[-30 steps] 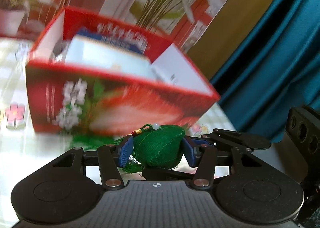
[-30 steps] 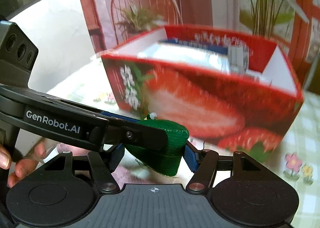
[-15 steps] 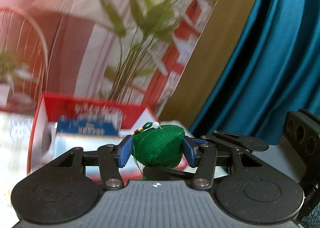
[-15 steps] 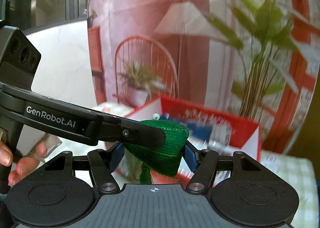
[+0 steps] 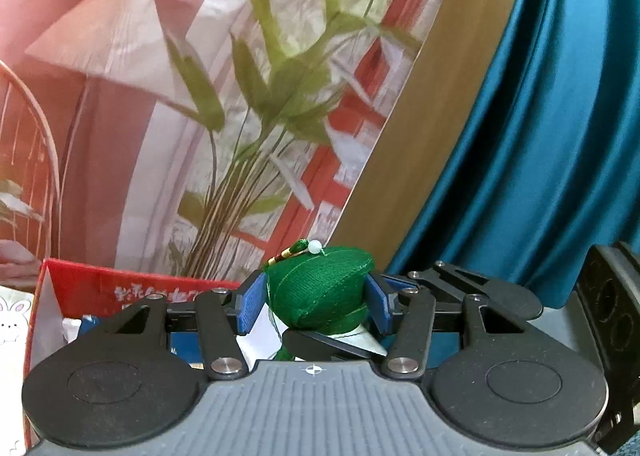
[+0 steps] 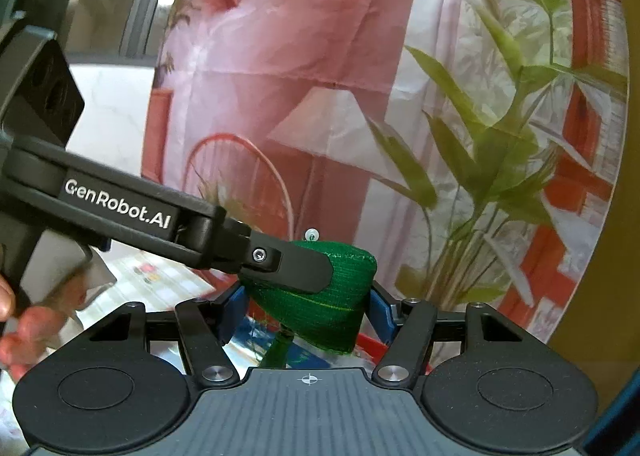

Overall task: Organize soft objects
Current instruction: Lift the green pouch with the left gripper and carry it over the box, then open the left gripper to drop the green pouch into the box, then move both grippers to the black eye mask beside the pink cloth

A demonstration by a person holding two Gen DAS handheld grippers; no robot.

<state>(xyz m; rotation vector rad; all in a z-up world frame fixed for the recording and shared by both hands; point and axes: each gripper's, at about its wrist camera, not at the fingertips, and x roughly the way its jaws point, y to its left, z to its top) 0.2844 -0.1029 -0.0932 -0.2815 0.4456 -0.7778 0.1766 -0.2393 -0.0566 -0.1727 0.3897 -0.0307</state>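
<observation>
With both the left gripper (image 5: 316, 306) and right gripper (image 6: 308, 312) clamped on the green pouch (image 5: 320, 288), we should carry it level above the near red box (image 5: 80, 288) before releasing.

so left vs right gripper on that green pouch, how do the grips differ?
Left gripper: blue pads clamp the green pouch at its rounded sides. Right gripper clamps the lower, narrower part of the pouch, as its own camera shows.
One left finger lies across the pouch in the right camera; in the left camera a right finger crosses beneath it.
Shared: both shut on the pouch, blue pads, above the red box.
</observation>
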